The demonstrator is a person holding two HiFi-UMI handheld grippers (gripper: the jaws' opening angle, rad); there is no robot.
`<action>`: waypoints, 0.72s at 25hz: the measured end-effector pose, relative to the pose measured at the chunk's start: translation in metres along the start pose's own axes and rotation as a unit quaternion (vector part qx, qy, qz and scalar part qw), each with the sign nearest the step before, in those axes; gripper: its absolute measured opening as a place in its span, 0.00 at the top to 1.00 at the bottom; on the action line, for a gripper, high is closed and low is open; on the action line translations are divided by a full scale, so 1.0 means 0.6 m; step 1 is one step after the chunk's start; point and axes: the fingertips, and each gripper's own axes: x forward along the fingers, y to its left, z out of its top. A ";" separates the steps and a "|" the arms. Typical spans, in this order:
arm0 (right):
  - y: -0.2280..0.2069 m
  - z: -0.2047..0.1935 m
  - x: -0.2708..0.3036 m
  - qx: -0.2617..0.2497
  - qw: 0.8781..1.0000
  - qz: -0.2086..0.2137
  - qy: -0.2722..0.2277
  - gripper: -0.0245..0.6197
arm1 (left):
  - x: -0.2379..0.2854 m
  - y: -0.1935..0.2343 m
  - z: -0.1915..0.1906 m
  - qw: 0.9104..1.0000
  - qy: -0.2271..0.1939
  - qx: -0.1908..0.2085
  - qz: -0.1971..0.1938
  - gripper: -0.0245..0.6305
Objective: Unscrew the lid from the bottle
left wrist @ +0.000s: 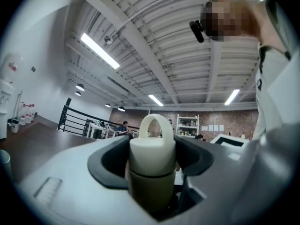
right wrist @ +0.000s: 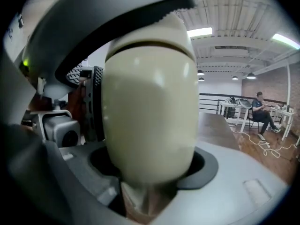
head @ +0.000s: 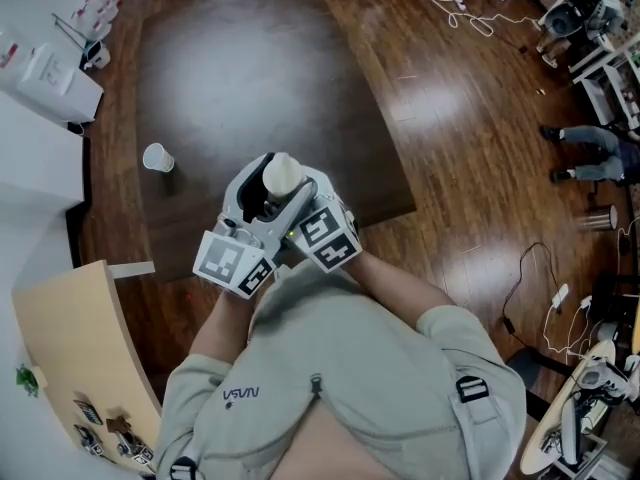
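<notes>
In front of the person's chest a cream bottle (head: 282, 173) is held between both grippers, above the near edge of the dark table (head: 250, 68). In the left gripper view its pale lid (left wrist: 152, 149) with a loop handle stands up between the dark pads (left wrist: 105, 165). My left gripper (head: 250, 186) is shut around the lid end. The bottle's rounded body (right wrist: 150, 111) fills the right gripper view, with one jaw above it and one below. My right gripper (head: 306, 194) is shut on that body. The two grippers sit side by side and touch.
A white paper cup (head: 157, 157) stands on the table to the left. A white counter (head: 40, 138) and a pale wooden board (head: 80, 338) lie at the left. Cables (head: 440, 3), a metal cylinder (head: 598, 218) and another person's legs (head: 590, 153) are on the floor at right.
</notes>
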 end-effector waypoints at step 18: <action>0.083 0.017 -0.063 0.015 0.956 0.293 0.002 0.50 | -0.045 -0.010 0.032 0.977 0.013 -0.120 -0.179 0.42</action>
